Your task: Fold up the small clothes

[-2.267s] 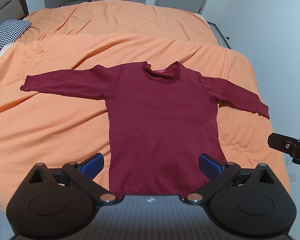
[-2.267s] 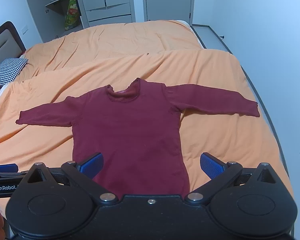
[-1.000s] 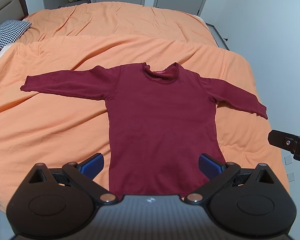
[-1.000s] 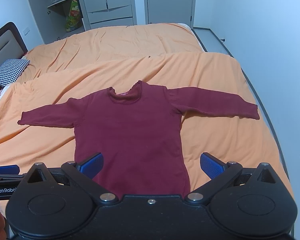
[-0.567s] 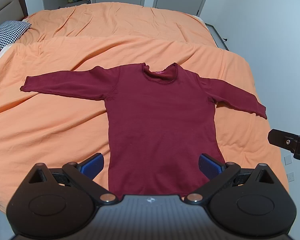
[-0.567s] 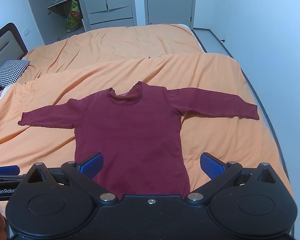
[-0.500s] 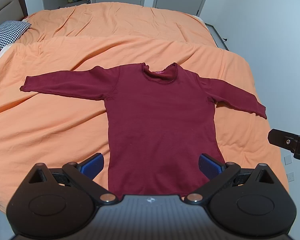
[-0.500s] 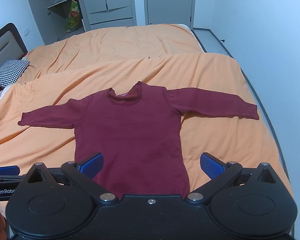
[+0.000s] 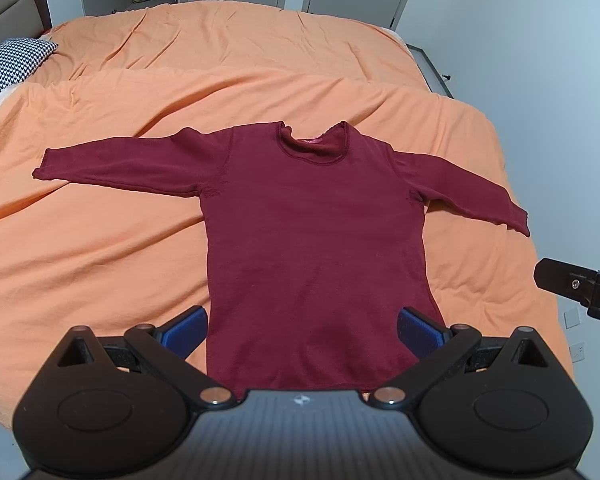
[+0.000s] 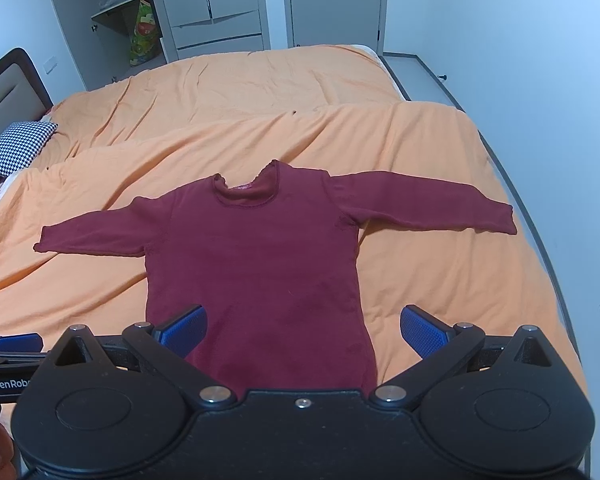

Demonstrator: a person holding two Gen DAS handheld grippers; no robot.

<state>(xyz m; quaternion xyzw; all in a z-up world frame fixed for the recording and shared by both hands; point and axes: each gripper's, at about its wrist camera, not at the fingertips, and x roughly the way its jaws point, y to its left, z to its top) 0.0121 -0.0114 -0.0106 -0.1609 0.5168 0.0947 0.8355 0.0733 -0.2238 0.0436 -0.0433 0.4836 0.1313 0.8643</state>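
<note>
Bedroom with pale walls; a wide bed (image 9: 100, 280) under an orange duvet (image 10: 440, 280) fills both views, with a houndstooth pillow (image 9: 12, 62) at the head end and grey wardrobe doors (image 10: 208, 4) behind.

Task item: a maroon long-sleeved top (image 9: 312, 232) lies face up and flat near the foot of the bed, collar away from the cameras, hem nearest. Both sleeves are spread outward, well apart from the body panel.

Left gripper (image 9: 302, 330): jaws spread wide, holding nothing, poised above the hem. Right gripper (image 10: 302, 330): jaws likewise wide and empty, above the hem's right half. Neither touches cloth.

Assessment: folding is not yet begun. The likely first step is bringing a sleeve across the body. Recommended practice: pinch the cuff and the shoulder seam together, lift only enough to clear the fabric, and lay the sleeve straight so no ridge forms beneath. The duvet is soft and creased; dragging would bunch both layers.

Clearances: the right sleeve cuff (image 10: 496, 220) lies near the bed's right edge, with floor and wall just beyond, so room for the right gripper is limited. The left sleeve cuff (image 9: 46, 166) has broad open duvet around it. Space beyond the collar is ample.
</note>
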